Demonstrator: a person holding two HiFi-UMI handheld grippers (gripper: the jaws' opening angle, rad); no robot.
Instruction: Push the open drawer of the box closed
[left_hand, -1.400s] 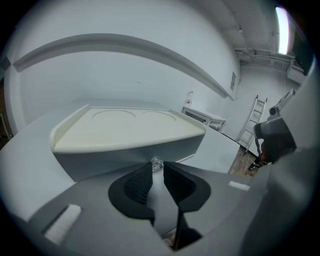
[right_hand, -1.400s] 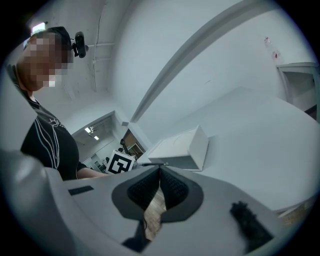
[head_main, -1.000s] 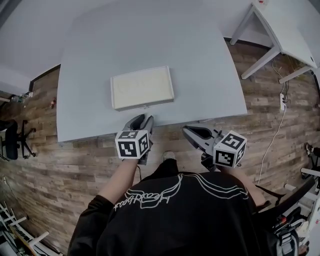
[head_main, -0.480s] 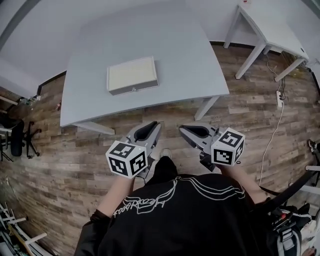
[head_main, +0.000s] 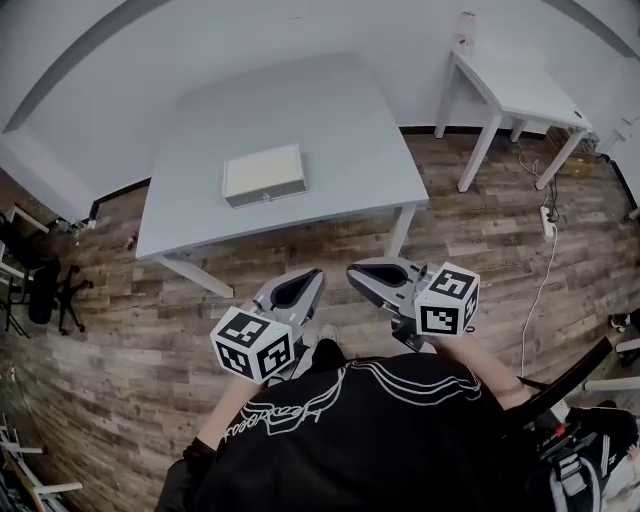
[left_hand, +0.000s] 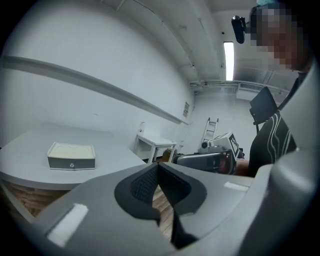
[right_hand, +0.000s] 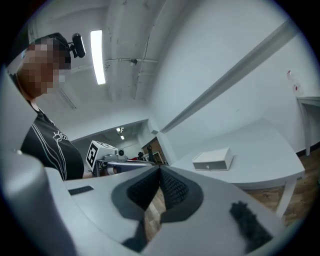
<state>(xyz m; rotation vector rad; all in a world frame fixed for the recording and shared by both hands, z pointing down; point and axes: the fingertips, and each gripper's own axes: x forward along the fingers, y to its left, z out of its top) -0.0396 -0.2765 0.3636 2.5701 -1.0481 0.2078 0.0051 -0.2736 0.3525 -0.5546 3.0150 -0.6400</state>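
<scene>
Small box (head_main: 263, 172) looks light and might skid on the slick worktop (head_main: 340, 120), so I'd press the drawer front (head_main: 263, 197) squarely. Left gripper (head_main: 312, 275) and right gripper (head_main: 354, 270) jaws are both pressed together, empty

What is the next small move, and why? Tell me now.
Probably none on the box: its drawer looks flush, already closed. The left tool and right tool are shut, empty, short of the table. Just rest them.
</scene>
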